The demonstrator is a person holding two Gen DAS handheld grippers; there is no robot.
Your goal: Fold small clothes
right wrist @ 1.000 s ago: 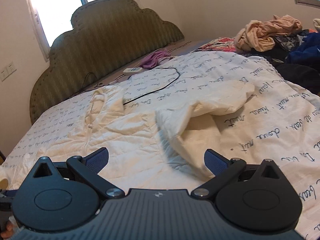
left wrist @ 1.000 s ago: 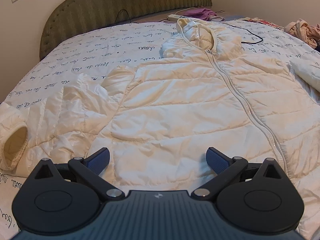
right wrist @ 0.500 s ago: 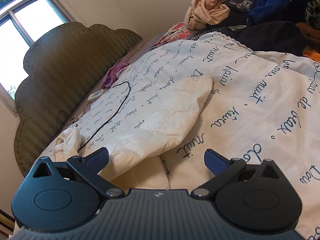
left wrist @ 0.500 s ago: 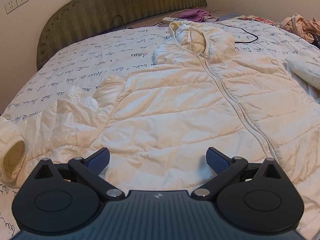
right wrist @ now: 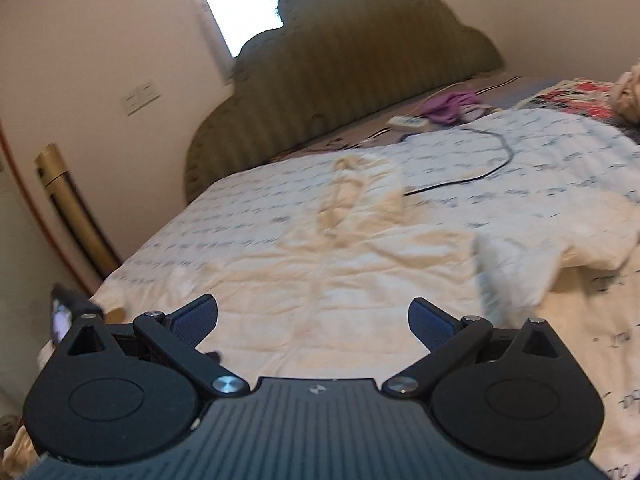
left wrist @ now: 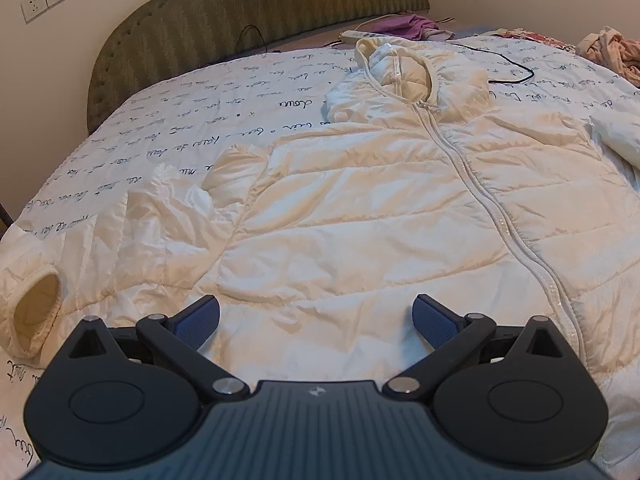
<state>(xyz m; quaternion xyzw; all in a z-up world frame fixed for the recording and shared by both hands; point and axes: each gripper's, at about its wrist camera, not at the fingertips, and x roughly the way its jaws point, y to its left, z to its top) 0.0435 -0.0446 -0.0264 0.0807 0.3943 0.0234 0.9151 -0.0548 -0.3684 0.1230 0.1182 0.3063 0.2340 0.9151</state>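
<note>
— Starting the fold, are you? Where's the jacket [left wrist: 380, 216]?

— Spread face up, zipped, across the bed [left wrist: 168, 136], hood toward the headboard [left wrist: 248, 12]. Your left gripper [left wrist: 316, 316] hovers spread wide over its hem; your right gripper [right wrist: 312, 316] gapes too, holding nothing.

— Next?

— Probably pinch the left sleeve [left wrist: 100, 248] near its cuff and carry it across the chest.

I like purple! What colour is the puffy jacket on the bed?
Not purple: the puffy jacket is creamy white, clearest in the left wrist view.
</note>
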